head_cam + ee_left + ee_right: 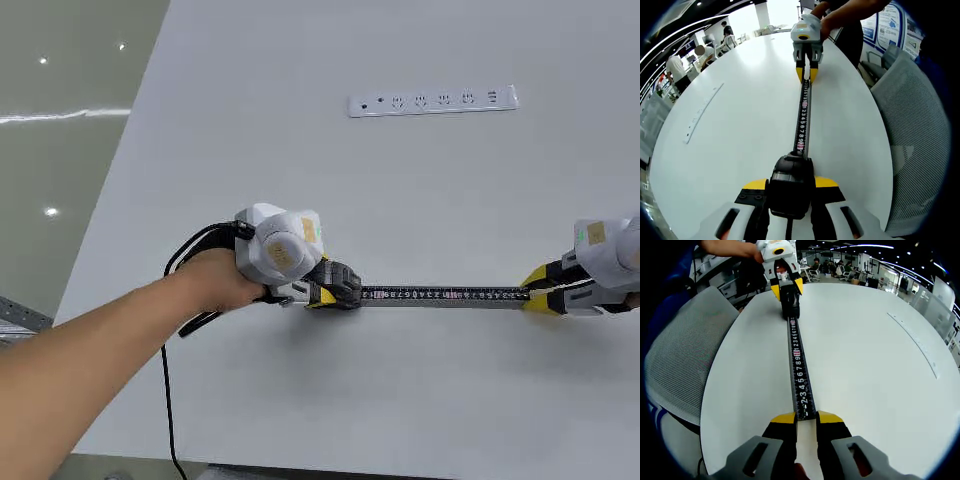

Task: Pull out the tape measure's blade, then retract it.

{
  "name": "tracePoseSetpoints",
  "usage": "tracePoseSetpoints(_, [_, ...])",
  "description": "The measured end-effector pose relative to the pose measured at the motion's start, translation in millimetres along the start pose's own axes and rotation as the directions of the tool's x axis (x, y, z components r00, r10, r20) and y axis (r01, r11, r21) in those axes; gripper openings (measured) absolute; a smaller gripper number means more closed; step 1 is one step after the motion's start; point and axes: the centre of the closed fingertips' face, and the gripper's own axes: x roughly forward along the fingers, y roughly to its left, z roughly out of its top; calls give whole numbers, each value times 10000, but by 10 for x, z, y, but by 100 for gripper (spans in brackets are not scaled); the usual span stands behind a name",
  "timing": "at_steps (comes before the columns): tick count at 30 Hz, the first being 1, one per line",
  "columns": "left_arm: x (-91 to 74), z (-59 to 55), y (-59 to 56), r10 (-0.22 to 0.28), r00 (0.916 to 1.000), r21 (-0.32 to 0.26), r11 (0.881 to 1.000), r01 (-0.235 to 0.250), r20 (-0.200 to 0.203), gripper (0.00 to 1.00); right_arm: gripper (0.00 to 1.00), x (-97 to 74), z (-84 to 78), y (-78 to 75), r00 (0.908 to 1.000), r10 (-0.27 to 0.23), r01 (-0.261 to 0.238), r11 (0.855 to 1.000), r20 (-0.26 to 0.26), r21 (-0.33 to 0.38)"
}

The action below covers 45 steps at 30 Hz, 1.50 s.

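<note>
Clamping the tape measure's case (342, 283) at near left in the left hand-held gripper (790, 186), pinching the blade (445, 294) by its tip at right in the right hand-held gripper (805, 417), with it stretched along the surface (300, 180).

- The right claw (535, 292) is cut off by the head view's edge at 3 o'clock.
- The tape measure's (338, 285) blade (440, 294) tip is hidden between that claw's jaws.

Two tools (322, 282) (540, 290), one tape measure (346, 285)
</note>
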Motion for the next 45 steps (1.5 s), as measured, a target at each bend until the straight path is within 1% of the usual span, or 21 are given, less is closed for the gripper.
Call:
tracePoseSetpoints(6, [12, 8, 2, 18, 10000, 35, 10000, -18, 25, 28, 11, 2, 9, 1, 10000, -19, 19, 10000, -10, 12])
tracePoseSetpoints(10, [16, 9, 5, 12, 10000, -12, 10000, -12, 79, 29, 12, 9, 19, 9, 9999, 10, -12, 9999, -164, -167])
tracePoseSetpoints(11, [16, 11, 7, 18, 9999, -23, 10000, -18, 103, 29, 12, 11, 18, 10, 9998, -9, 2, 9995, -219, -321])
tracePoseSetpoints(17, [9, 17, 3, 239, 9994, -92, 9997, -237, 232, 30, 13, 9, 15, 16, 9994, -105, 91, 9990, -322, -427])
tracePoseSetpoints(22, [5, 11, 14, 465, 9986, -358, 9983, -456, 267, 31, 13, 7, 23, 14, 9986, -246, 232, 9993, -460, -306])
tracePoseSetpoints(23, [3, 4, 15, 557, 9981, -614, 9966, -541, 250, 31, 13, 8, 30, 15, 9984, -271, 259, 9993, -488, -258])
tracePoseSetpoints(25, [-9, -26, 31, 706, 9974, -1445, 9872, -677, 148, 33, 13, 6, 27, 11, 9981, -315, 307, 9994, -533, -152])
tracePoseSetpoints(26, [-17, -17, 47, 797, 9965, -1498, 9859, -747, 271, 34, 13, 6, 26, 10, 9980, -334, 327, 9994, -536, -131])
tracePoseSetpoints(27, [-34, -11, 39, 834, 9956, -1787, 9811, -744, 434, 35, 14, 7, 27, 9, 9979, -377, 371, 9992, -533, -121])
tracePoseSetpoints(30, [-86, -37, 40, 1004, 9933, -2523, 9641, -828, 577, 37, 14, 9, 36, 14, 9975, -472, 476, 9988, -522, 73])
tracePoseSetpoints(34, [-157, -78, 33, 1202, 9907, -2875, 9529, -969, 644, 40, 17, 13, 49, 28, 9973, -582, 603, 9970, -437, 484])
tracePoseSetpoints(36, [-197, -118, 34, 1374, 9887, -3133, 9430, -1123, 591, 44, 19, 12, 56, 47, 9974, -600, 628, 9954, -396, 718])
tracePoseSetpoints(37, [-222, -137, 42, 1518, 9864, -3459, 9304, -1213, 623, 46, 20, 12, 61, 55, 9972, -645, 674, 9942, -367, 843])
tracePoseSetpoints(38, [-240, -133, 53, 1638, 9838, -3620, 9235, -1268, 732, 48, 21, 12, 61, 56, 9969, -703, 732, 9935, -360, 875])
tracePoseSetpoints(39, [-260, -126, 55, 1746, 9809, -3892, 9122, -1285, 853, 49, 21, 13, 64, 58, 9965, -761, 790, 9924, -340, 940])
tracePoseSetpoints(40, [-288, -114, 54, 1845, 9776, -4208, 8983, -1261, 1009, 49, 22, 14, 62, 56, 9959, -854, 883, 9902, -314, 1081])
tracePoseSetpoints(41, [-303, -105, 58, 1895, 9758, -4375, 8906, -1241, 1089, 49, 23, 16, 63, 58, 9956, -893, 921, 9887, -294, 1180])
tracePoseSetpoints(42, [-317, -100, 45, 1912, 9749, -4671, 8764, -1173, 1139, 51, 25, 17, 67, 63, 9951, -954, 982, 9863, -275, 1326])
tracePoseSetpoints(43, [-349, -103, 60, 2106, 9709, -4561, 8793, -1373, 1137, 52, 27, 14, 67, 55, 9928, -1165, 1193, 9801, -268, 1590])
tracePoseSetpoints(44, [-366, -108, 53, 2194, 9696, -4554, 8779, -1476, 1087, 52, 30, 12, 64, 54, 9919, -1244, 1269, 9753, -255, 1808])
tracePoseSetpoints(45, [-382, -102, 44, 2323, 9659, -4778, 8653, -1516, 1143, 52, 34, 4, 69, 51, 9909, -1329, 1342, 9704, -202, 2007])
